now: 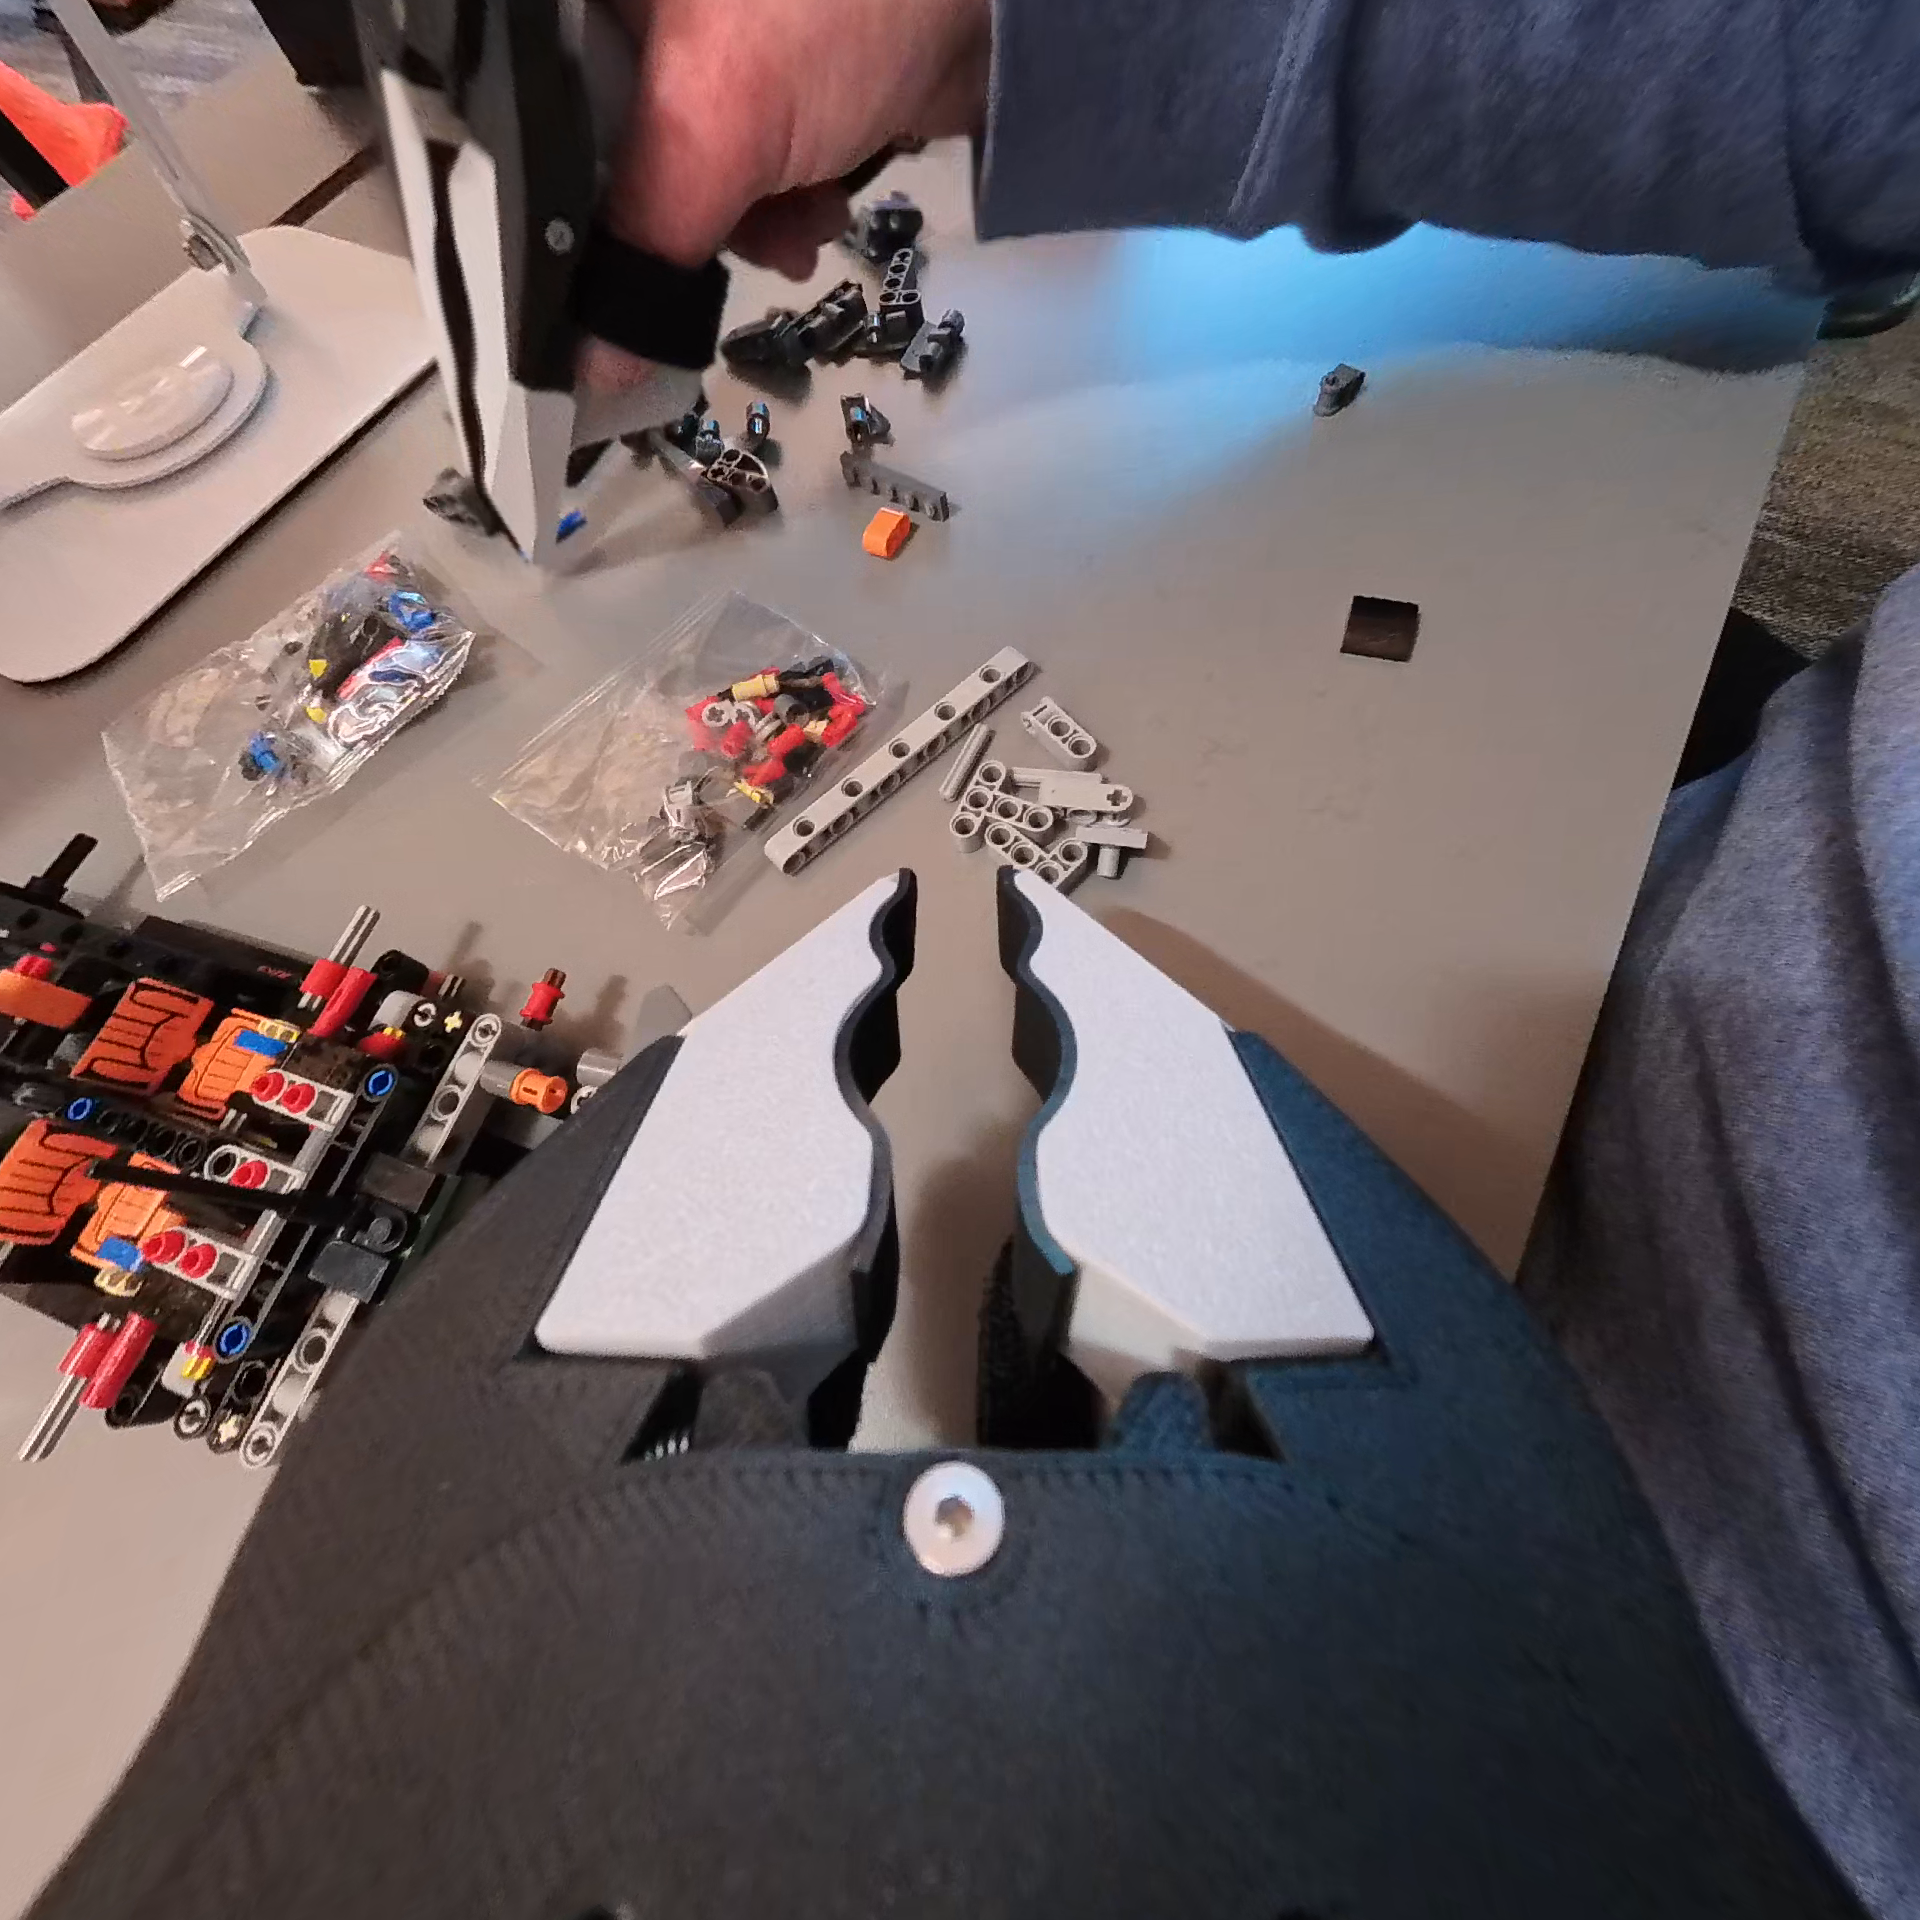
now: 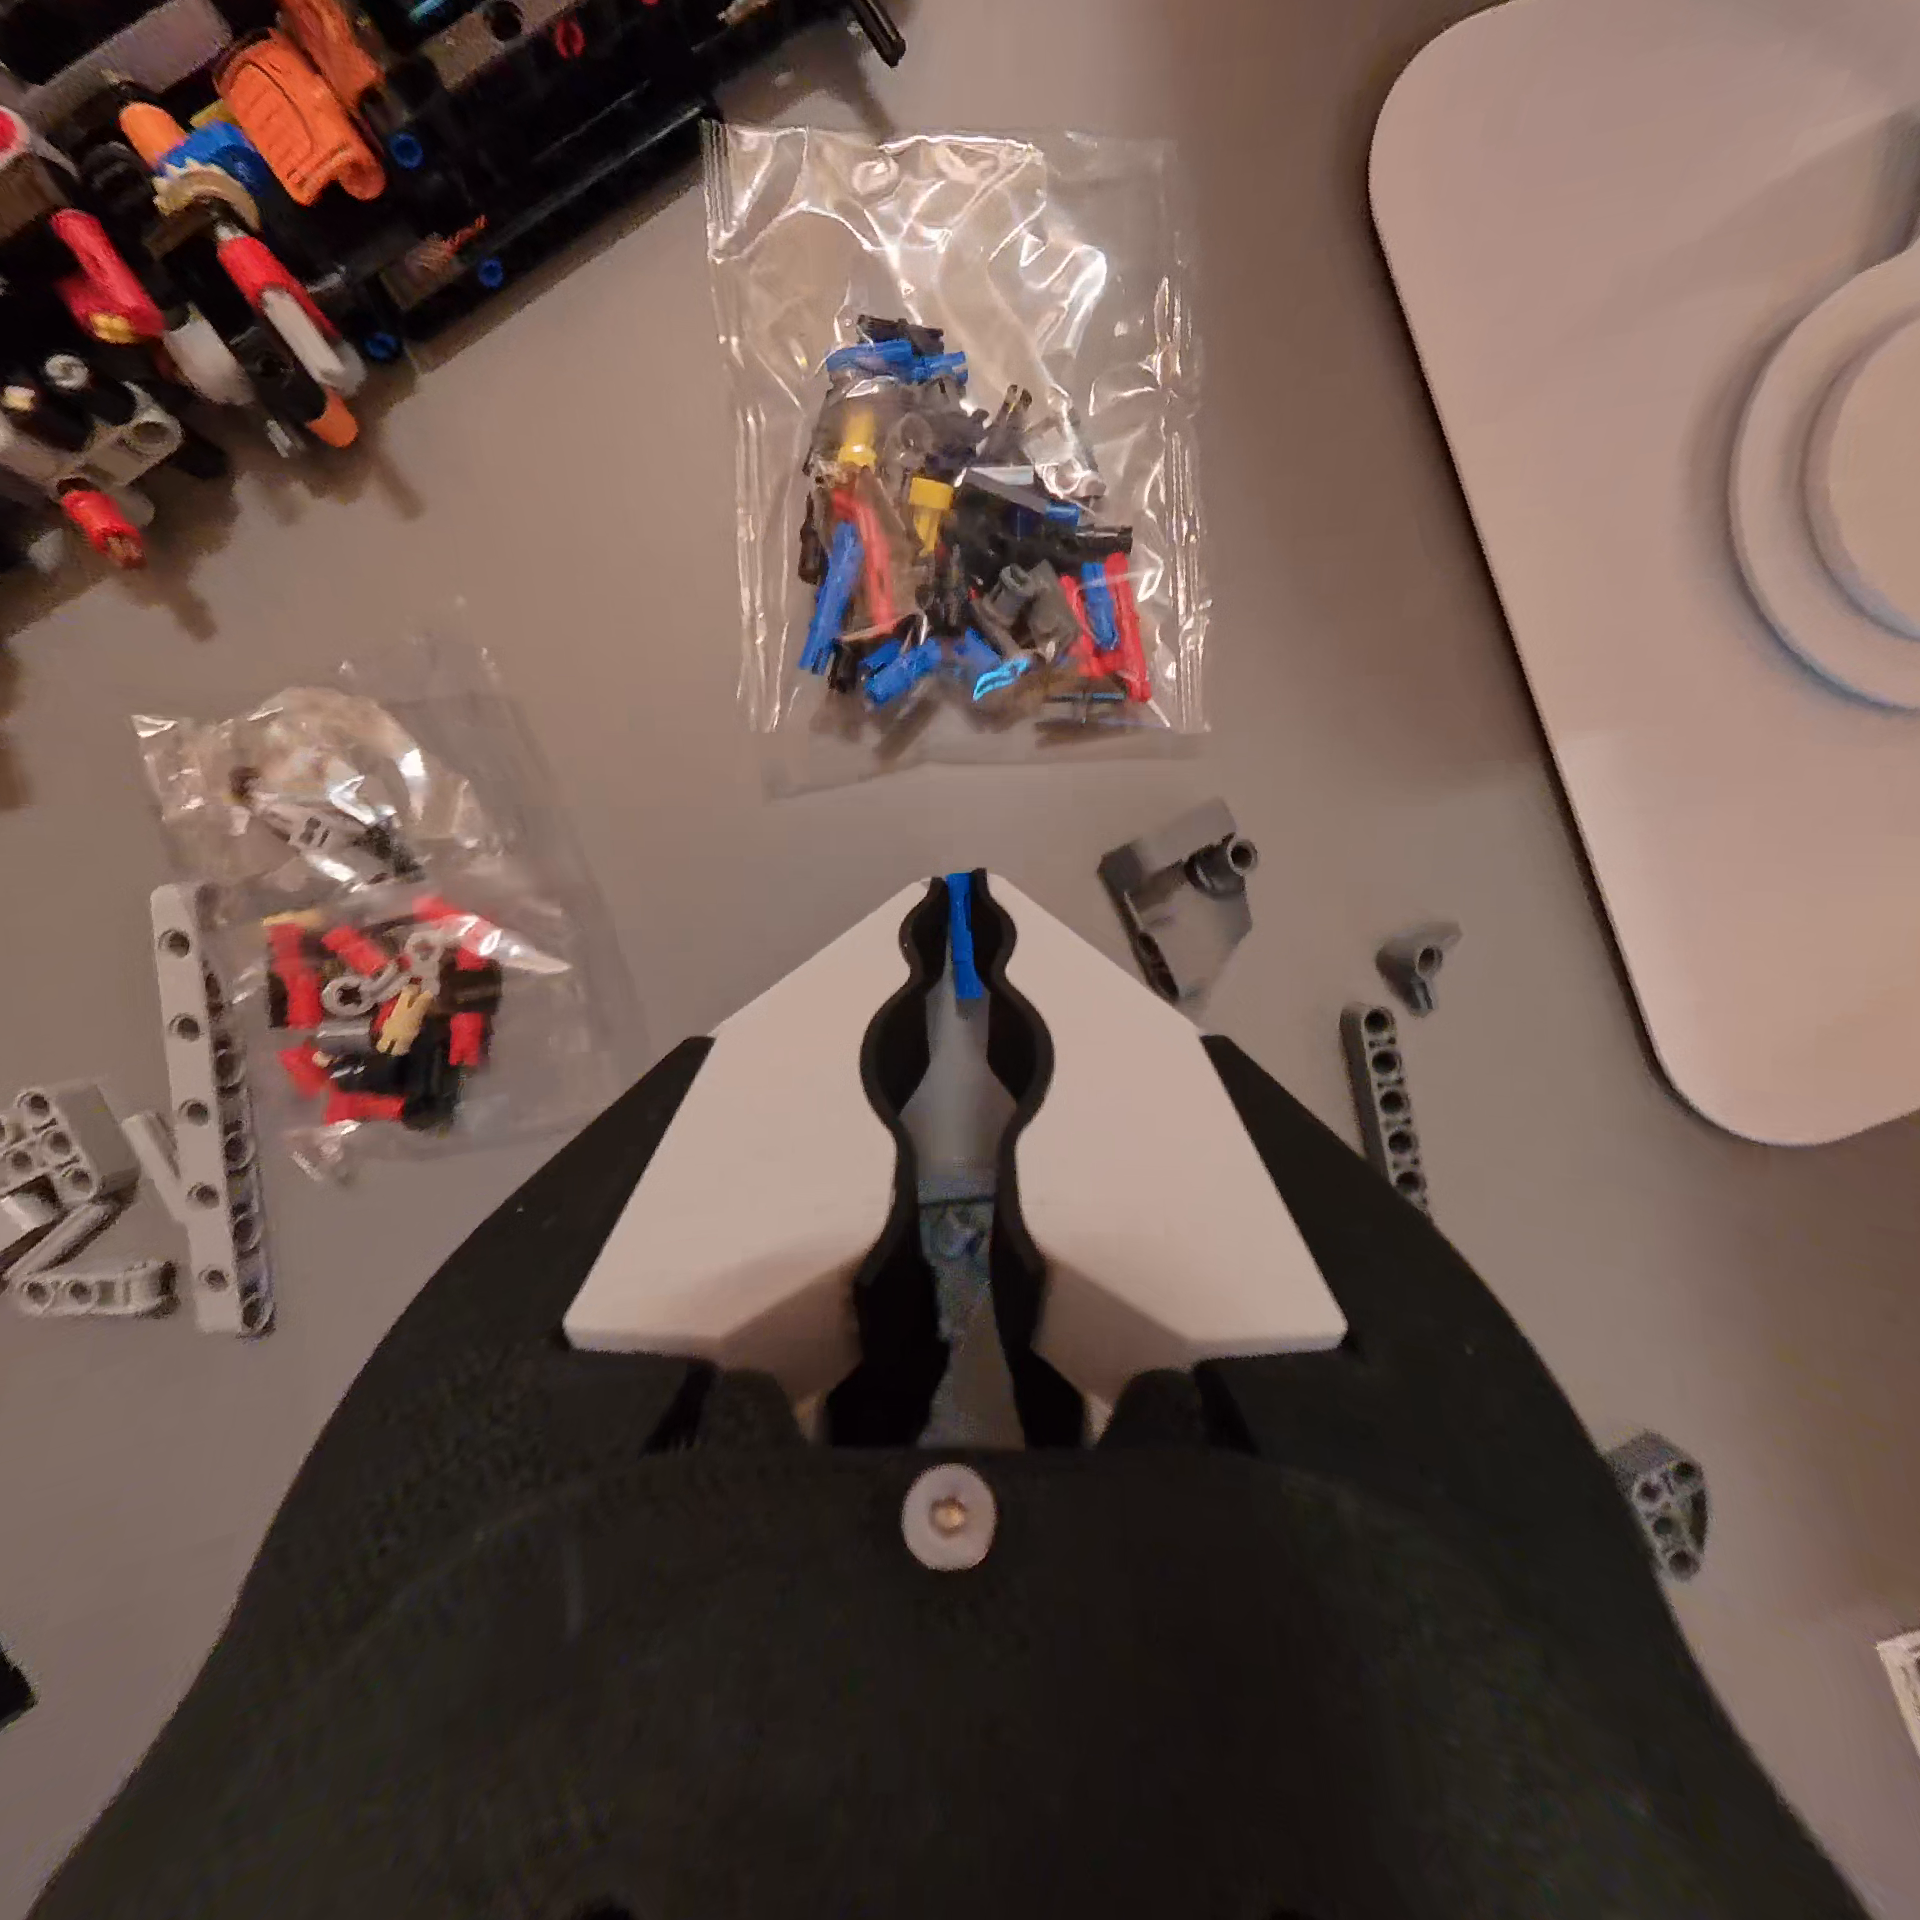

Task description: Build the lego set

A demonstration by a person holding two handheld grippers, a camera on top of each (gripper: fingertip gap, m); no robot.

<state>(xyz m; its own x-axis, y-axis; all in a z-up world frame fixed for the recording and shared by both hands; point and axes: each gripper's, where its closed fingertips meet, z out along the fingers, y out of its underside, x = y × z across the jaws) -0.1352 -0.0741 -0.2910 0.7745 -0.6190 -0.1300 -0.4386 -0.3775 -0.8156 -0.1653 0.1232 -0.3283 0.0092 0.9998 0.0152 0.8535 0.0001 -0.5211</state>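
Observation:
My right gripper (image 2: 961, 883) is shut on a small blue pin (image 2: 964, 935), which stands clamped between its fingertips just above the table. In the left wrist view that gripper (image 1: 556, 540) is held by a hand over the table's far left, and the blue pin (image 1: 566, 525) shows at its tips. My left gripper (image 1: 956, 883) is open and empty, its tips just short of a pile of light grey beams (image 1: 1039, 810). The partly built black, orange and red model (image 1: 197, 1132) lies left of it and also shows in the right wrist view (image 2: 239, 208).
Two clear bags of small pins lie on the grey table (image 1: 343, 707) (image 1: 727, 748); they also show in the right wrist view (image 2: 956, 540) (image 2: 374, 997). Loose black parts (image 1: 831, 343), an orange piece (image 1: 886, 532), a long grey beam (image 1: 904, 758) and a white stand base (image 2: 1662, 520) sit nearby. Across from one pair of fingers to the other is roughly 20 centimeters.

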